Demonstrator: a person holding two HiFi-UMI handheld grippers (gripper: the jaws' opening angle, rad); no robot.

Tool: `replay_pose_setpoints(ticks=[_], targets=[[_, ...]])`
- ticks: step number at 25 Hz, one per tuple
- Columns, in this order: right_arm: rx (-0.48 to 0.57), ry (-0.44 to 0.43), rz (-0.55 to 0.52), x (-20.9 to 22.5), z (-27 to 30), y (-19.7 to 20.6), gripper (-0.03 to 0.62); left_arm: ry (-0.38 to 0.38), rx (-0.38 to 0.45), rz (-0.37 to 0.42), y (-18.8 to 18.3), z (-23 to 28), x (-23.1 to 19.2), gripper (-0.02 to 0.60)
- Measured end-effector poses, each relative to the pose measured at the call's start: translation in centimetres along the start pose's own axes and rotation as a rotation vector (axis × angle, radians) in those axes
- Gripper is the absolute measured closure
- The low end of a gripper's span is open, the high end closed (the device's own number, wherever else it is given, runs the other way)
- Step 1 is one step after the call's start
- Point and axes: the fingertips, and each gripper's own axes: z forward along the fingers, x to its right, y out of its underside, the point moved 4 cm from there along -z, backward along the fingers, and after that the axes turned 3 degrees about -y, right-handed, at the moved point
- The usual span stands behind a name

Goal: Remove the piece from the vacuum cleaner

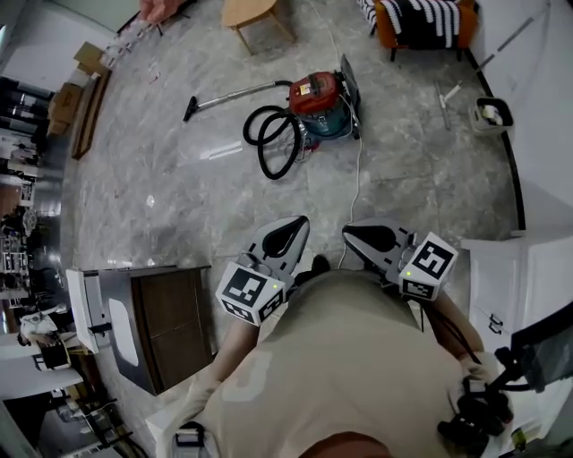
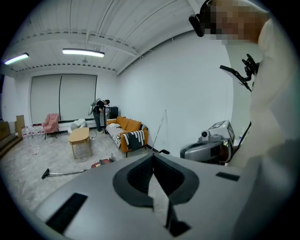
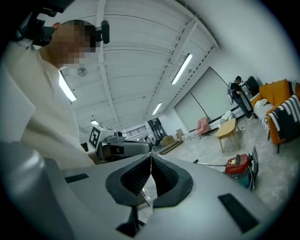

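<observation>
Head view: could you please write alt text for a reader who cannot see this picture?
A red and teal vacuum cleaner stands on a grey marble floor, its black hose looped beside it and its metal wand lying flat. Nearer the camera, a person holds the left tool and the right tool, both shut and empty, apart from it.

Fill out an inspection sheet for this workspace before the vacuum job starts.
Surface: glossy grey marble-look floor, no spill seen.
Job's things: red and teal vacuum cleaner stands on the floor ahead; black hose is looped beside it; wand lies toward the view's left.
Clutter: white container by the right wall.
Grippers: left gripper and right gripper are both shut, empty, close to the person's body.
Cables: white cord runs from the vacuum cleaner toward the person.
Surroundings: wooden table, striped sofa, dark cabinet.
</observation>
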Motion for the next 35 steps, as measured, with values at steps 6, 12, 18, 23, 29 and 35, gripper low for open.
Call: replay_pose_setpoints(ticks=[6, 12, 18, 23, 29, 35], targets=[[-0.095, 0.054, -0.357, -1.1, 1.2, -1.1, 0.591, -0.009, -0.022, 0.039, 0.0, -0.1, 0.3, 0.577], [-0.151, 0.069, -0.515, -0.2, 1.3, -2.9, 0.592, 0.023, -0.038, 0.037, 0.3, 1.6, 0.0, 0.577], [0.031, 0.149, -0.294, 2.0, 1.2, -7.8, 0.592, 0.042, 0.032, 0.036, -0.5, 2.9, -1.9, 0.577], [0.132, 0.139, -0.056, 1.4, 3.9, -7.8, 0.591, 0.032, 0.043, -0.052, 0.6, 2.1, -5.7, 0.577], [0.046, 0.223, -0.012, 3.8, 8.8, -7.1, 0.591, 0.006, 0.121, -0.163, 1.5, 1.1, -12.6, 0.578], [-0.025, 0.262, -0.047, 4.5, 14.6, -7.8, 0.592, -0.007, 0.191, -0.198, 0.9, 0.3, -19.9, 0.578]])
